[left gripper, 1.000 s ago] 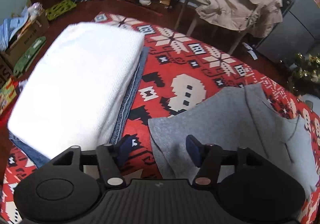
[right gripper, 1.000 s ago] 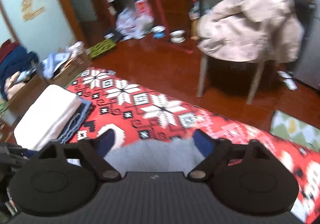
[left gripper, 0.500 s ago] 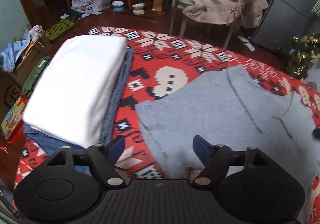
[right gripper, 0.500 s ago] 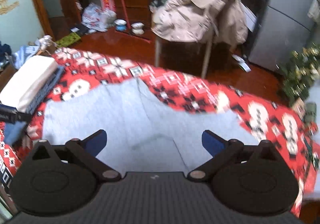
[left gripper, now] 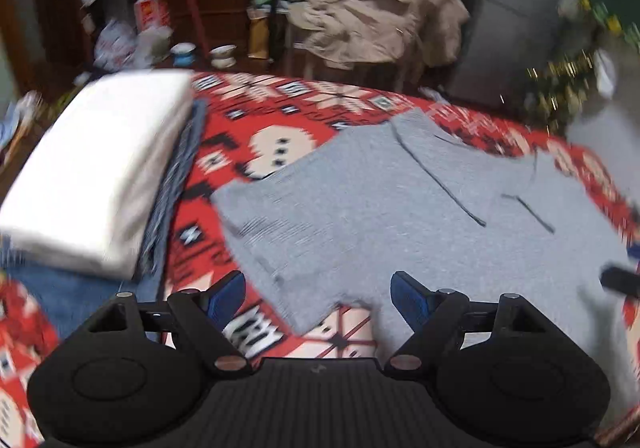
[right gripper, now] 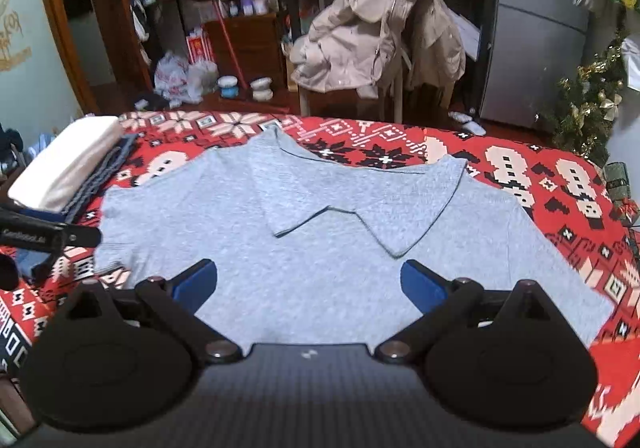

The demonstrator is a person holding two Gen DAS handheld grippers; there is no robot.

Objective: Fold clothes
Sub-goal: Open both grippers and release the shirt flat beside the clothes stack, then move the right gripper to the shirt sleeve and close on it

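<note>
A grey shirt (right gripper: 328,232) lies spread flat across the red patterned cloth (right gripper: 520,167) on the table, its collar (right gripper: 360,187) toward the far edge and one sleeve reaching out to the left.

The left gripper (left gripper: 318,294) hangs low over that left sleeve end. Its blue pads (left gripper: 404,296) stand apart and are closing a little, with the sleeve's edge lying loose below and between them, not pinched. The right gripper (right gripper: 308,280) hovers over the body of the shirt, just short of the collar, its pads wide apart and gripping nothing.

Left of the shirt, near the table's edge, sits a folded pile: a thick white piece (left gripper: 92,171) on top, blue denim (left gripper: 168,199) under it.

Beyond the table a beige coat (right gripper: 376,23) is draped over a chair, with a grey fridge (right gripper: 532,23) to its right and a small decorated tree (right gripper: 588,103) beside that. Bags and bowls (right gripper: 228,85) clutter the floor at the back.
</note>
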